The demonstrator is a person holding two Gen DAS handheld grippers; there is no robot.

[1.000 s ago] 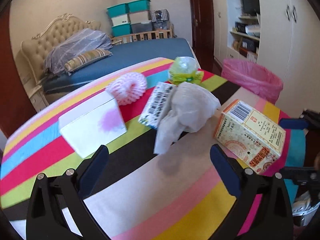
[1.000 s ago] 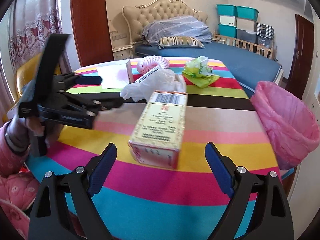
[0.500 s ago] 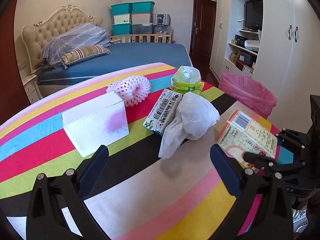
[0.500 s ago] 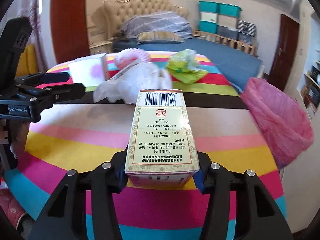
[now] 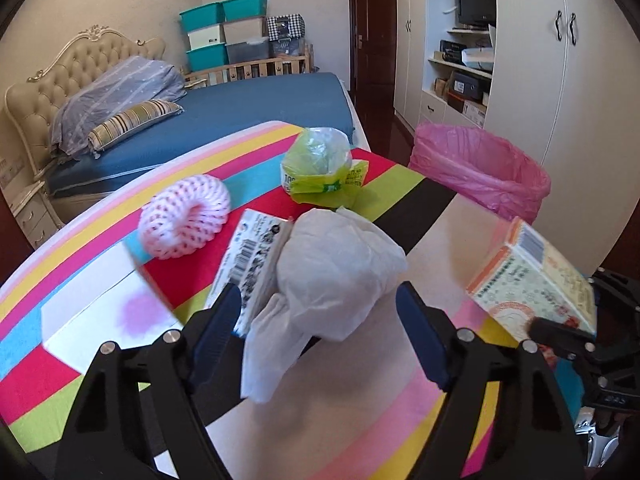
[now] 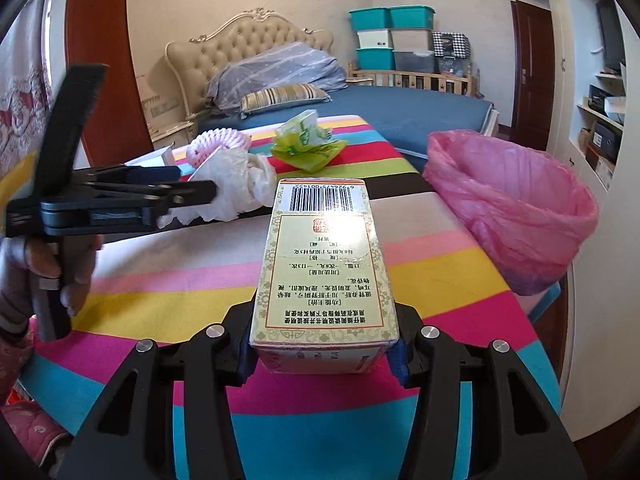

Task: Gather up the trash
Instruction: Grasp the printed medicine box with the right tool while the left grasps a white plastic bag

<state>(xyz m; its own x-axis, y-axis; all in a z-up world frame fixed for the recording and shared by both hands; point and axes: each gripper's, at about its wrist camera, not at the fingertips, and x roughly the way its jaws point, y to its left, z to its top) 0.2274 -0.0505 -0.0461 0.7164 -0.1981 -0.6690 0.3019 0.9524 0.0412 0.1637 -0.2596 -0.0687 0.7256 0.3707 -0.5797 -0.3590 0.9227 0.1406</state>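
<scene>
**Right tongs hold carton; left tongs closing around tissue**

The right gripper [image 6: 322, 354] clamps the medicine carton [image 6: 326, 268] at lower centre. The left gripper [image 5: 320, 320], jaws just narrowing, straddles the crumpled white tissue [image 5: 336, 276] at centre; contact cannot be told. Pink-lined bin [image 5: 486, 170]: upper right.

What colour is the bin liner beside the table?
Pink, translucent bin liner; clearest in the right wrist view.
</scene>
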